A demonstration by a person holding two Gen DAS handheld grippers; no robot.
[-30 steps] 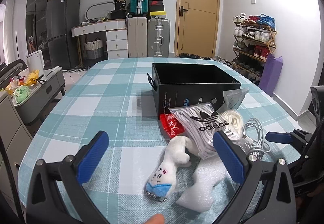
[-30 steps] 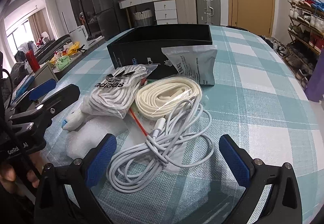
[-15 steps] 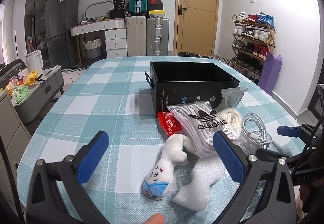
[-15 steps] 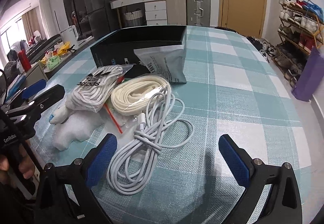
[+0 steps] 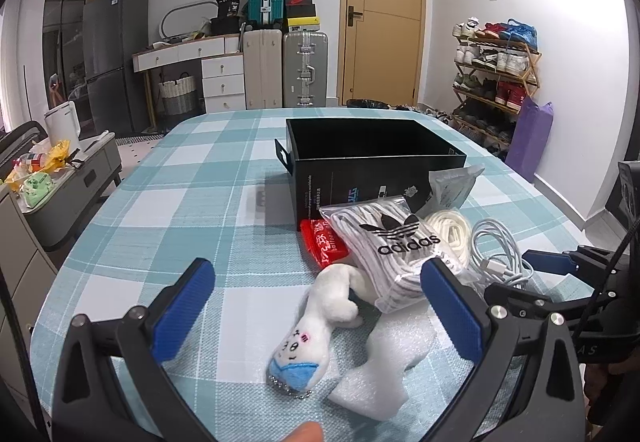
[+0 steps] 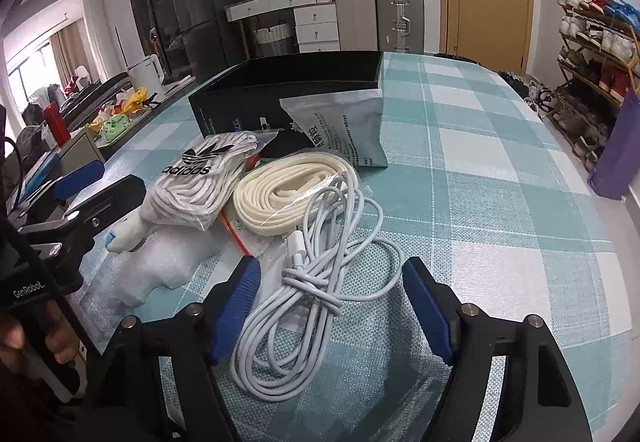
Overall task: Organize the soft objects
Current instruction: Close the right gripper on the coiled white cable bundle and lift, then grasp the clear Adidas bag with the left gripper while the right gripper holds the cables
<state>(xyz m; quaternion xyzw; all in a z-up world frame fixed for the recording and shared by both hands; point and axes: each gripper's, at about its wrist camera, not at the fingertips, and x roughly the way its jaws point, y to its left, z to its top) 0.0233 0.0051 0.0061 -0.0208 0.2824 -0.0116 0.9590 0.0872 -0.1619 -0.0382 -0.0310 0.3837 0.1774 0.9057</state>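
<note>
A pile of soft things lies on the checked tablecloth in front of an open black box (image 5: 372,158) (image 6: 288,90). It holds a white plush toy (image 5: 320,314), a white foam piece (image 5: 384,366) (image 6: 160,262), an adidas bag of white laces (image 5: 396,246) (image 6: 204,178), a cream lace coil (image 6: 292,194), a white cable bundle (image 6: 320,282) (image 5: 500,254), a red packet (image 5: 324,246) and a grey pouch (image 6: 344,130). My left gripper (image 5: 320,314) is open around the plush toy. My right gripper (image 6: 332,302) is open, its fingers on either side of the cable bundle.
The table's right edge (image 6: 592,226) drops to the floor near a purple bag (image 6: 616,146) and shoe rack (image 5: 496,78). A low grey cabinet with clutter (image 5: 52,178) stands left of the table. Suitcases and drawers (image 5: 280,70) line the far wall.
My right gripper has moved forward and down over the cable bundle and its jaws have narrowed. My left gripper has shifted slightly, staying open over the plush toy.
</note>
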